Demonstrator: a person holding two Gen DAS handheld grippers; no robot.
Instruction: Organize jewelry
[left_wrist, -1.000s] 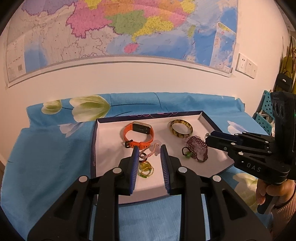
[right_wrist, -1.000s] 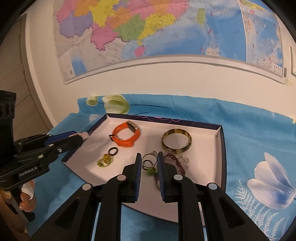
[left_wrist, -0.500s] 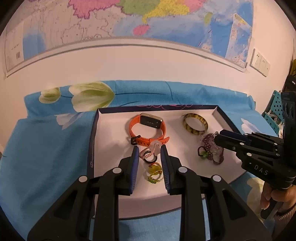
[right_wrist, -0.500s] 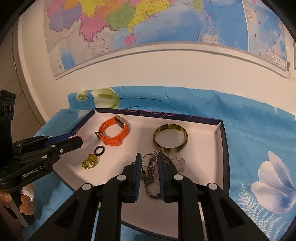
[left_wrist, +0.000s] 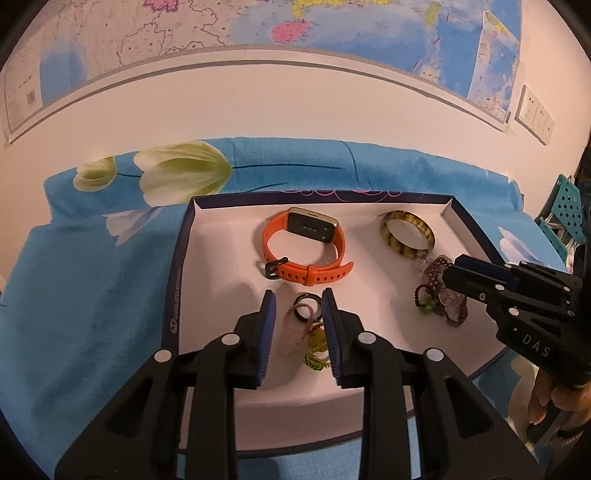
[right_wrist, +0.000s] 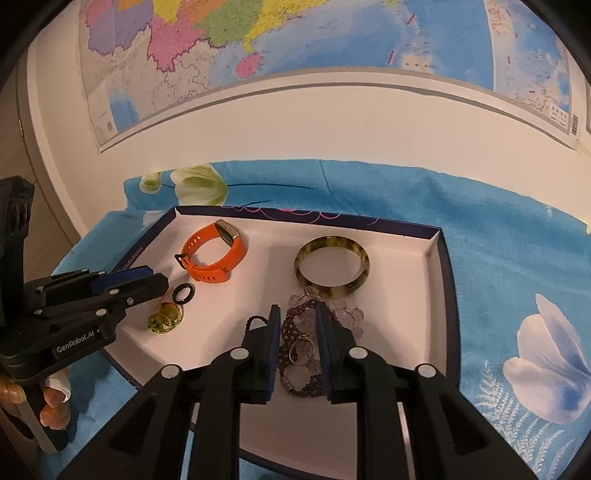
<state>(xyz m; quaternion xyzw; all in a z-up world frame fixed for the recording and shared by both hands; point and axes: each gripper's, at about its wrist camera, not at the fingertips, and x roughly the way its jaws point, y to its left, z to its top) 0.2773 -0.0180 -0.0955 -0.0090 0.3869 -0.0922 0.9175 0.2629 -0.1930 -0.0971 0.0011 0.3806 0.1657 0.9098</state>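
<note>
A white tray (left_wrist: 221, 266) with a dark blue rim holds the jewelry. An orange watch (left_wrist: 306, 247) and a tortoiseshell bangle (left_wrist: 406, 234) lie at its back. My left gripper (left_wrist: 297, 306) is open low over a black ring (left_wrist: 306, 312), a pink piece and yellow-green beaded rings (left_wrist: 317, 360). My right gripper (right_wrist: 297, 317) is open, its jaws on either side of a dark beaded bracelet (right_wrist: 291, 332) with a silver ring (right_wrist: 301, 350). The bangle (right_wrist: 332, 271) and clear beads (right_wrist: 347, 312) lie just beyond it.
The tray sits on a blue flowered cloth (left_wrist: 92, 295) against a white wall with a map (left_wrist: 258, 29). A teal perforated object (left_wrist: 565, 214) stands at the far right. Wall sockets (left_wrist: 533, 118) are on the right.
Both grippers have moved forward and down into the tray. The left now straddles the black ring; the right straddles the dark beaded bracelet.
</note>
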